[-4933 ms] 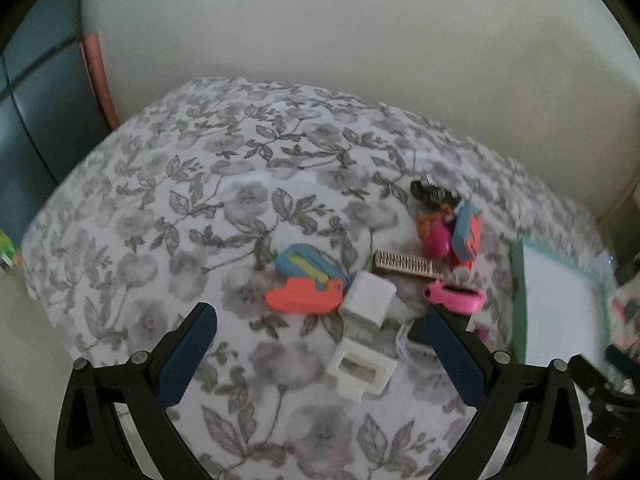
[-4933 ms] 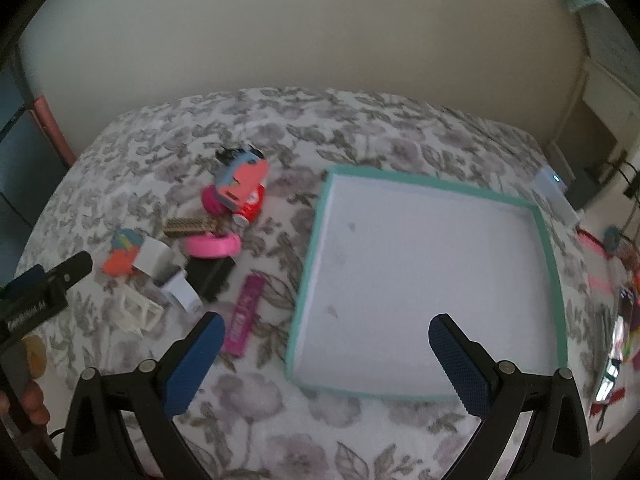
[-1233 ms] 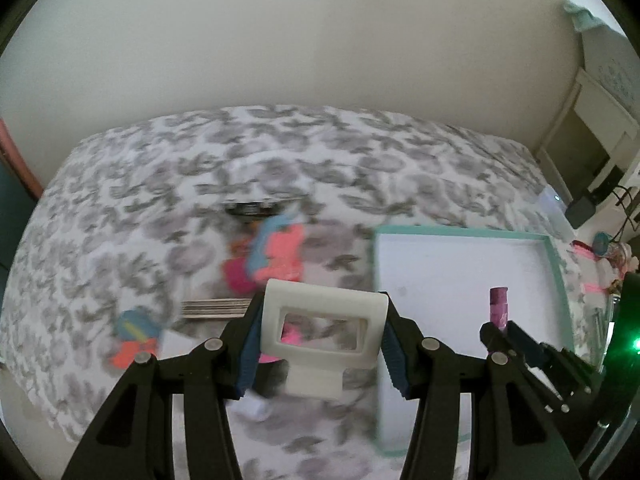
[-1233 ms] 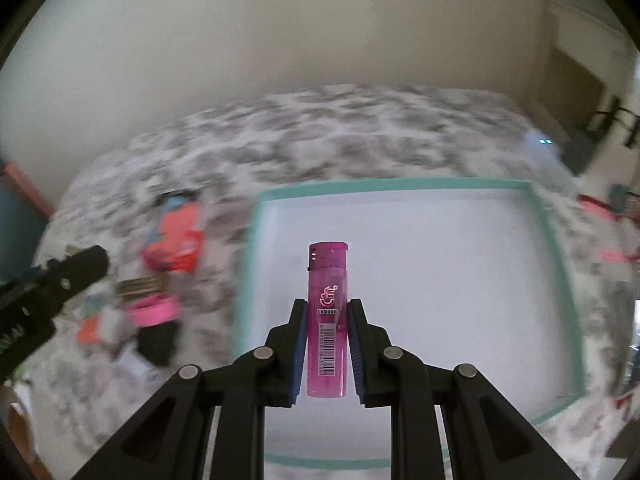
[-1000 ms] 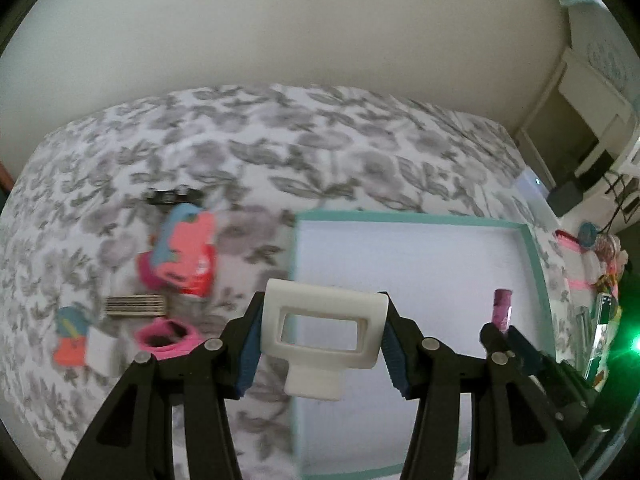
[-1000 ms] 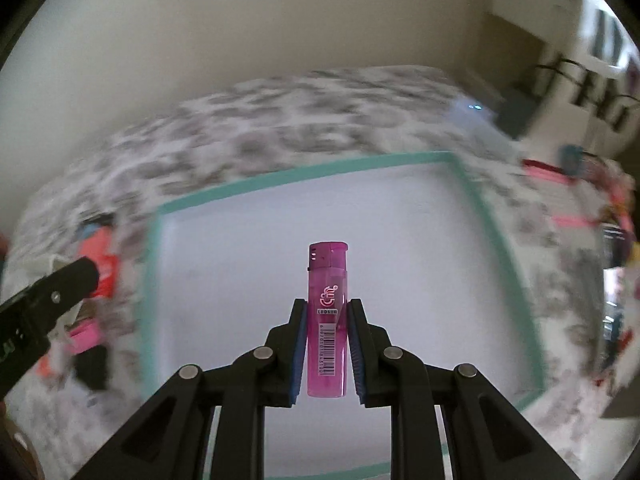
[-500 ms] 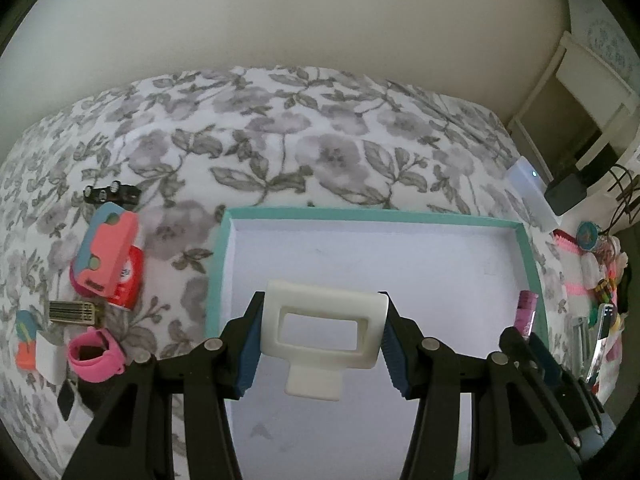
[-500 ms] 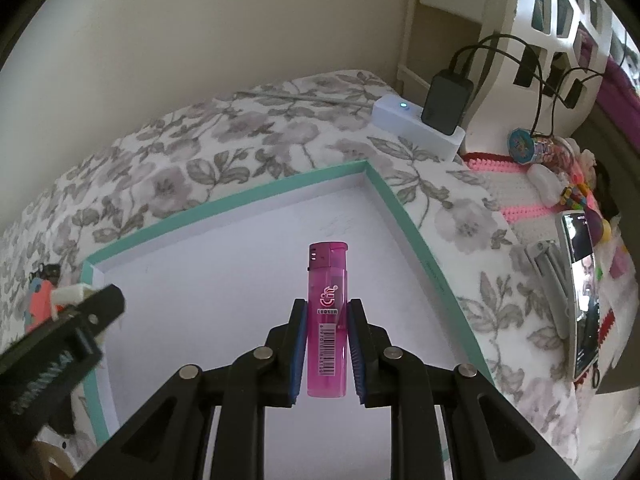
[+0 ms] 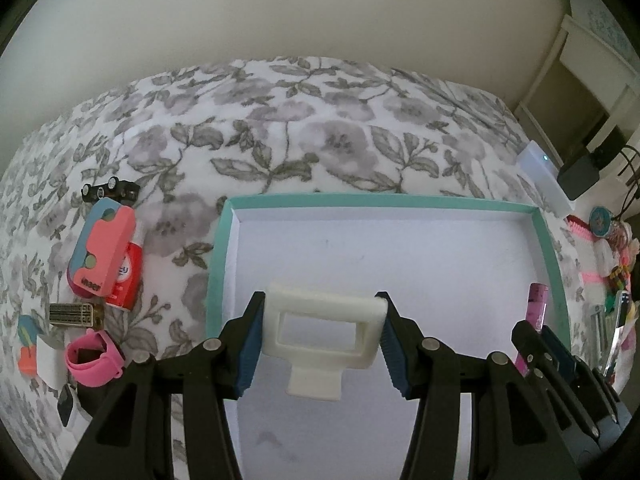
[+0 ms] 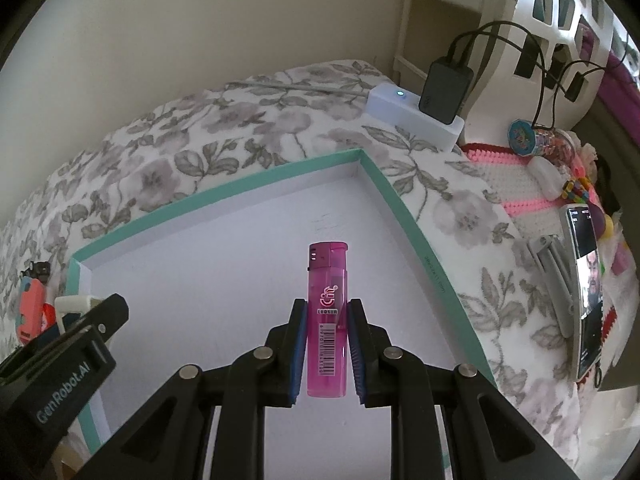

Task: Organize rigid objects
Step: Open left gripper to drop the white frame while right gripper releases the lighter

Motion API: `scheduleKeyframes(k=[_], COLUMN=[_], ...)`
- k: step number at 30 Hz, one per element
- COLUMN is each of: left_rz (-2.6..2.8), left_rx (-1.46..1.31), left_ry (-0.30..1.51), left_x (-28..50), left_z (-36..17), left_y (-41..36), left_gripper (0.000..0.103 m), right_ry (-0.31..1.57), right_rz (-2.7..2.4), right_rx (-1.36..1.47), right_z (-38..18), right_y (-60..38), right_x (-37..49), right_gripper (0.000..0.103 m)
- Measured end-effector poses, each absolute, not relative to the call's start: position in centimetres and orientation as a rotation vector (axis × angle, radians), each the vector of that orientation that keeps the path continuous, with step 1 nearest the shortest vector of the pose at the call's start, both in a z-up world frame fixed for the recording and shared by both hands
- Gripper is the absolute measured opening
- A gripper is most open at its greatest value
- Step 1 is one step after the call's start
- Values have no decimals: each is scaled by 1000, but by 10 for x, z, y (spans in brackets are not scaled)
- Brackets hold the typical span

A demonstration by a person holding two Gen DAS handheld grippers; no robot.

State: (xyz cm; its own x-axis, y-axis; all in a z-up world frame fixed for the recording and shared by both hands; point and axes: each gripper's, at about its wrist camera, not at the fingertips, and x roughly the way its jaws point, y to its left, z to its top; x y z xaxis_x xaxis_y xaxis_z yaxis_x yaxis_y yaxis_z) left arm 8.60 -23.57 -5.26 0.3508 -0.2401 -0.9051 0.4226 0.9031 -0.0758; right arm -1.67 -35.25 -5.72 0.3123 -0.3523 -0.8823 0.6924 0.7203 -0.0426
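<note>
A shallow white tray with a teal rim (image 9: 224, 240) (image 10: 404, 208) lies on the floral bedspread. Over its near part my left gripper (image 9: 322, 334) is shut on a white plastic frame piece (image 9: 324, 330), both pads pressing its ends. At the tray's right side my right gripper (image 10: 327, 344) (image 9: 540, 332) is shut on a pink lighter (image 10: 327, 320) (image 9: 536, 308) that stands upright between its pads. The left gripper's finger (image 10: 80, 328) shows at the left edge of the right wrist view.
A pile lies left of the tray: a coral and blue case (image 9: 102, 252), a red tube (image 9: 128, 276), a brass comb-like piece (image 9: 76, 314), a pink band (image 9: 94, 354), a white block (image 9: 48, 358). A white power strip (image 10: 412, 118), a charger, a phone (image 10: 584, 292) and trinkets sit at the right.
Both grippers have shifted right and down over the tray, each still holding its object. The pile has slid toward the left edge of the left wrist view.
</note>
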Motion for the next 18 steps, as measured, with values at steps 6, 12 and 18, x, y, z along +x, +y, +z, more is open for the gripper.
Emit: scheduleKeyframes(k=[6, 12, 18], left_rz=[-435, -382, -323], left_rx=[180, 190, 163], left_ry=[1116, 1078, 1062], left_x=[83, 84, 89], left_z=[-44, -33, -29], left_y=[-231, -223, -209], left_gripper=[59, 60, 73], right_ry=[1053, 1061, 1059], right_rz=[-700, -683, -668], right_rx=[370, 373, 364], right_z=[-58, -59, -61], right_y=[-351, -349, -346], right_x=[-16, -15, -14], right_gripper=[21, 22, 24])
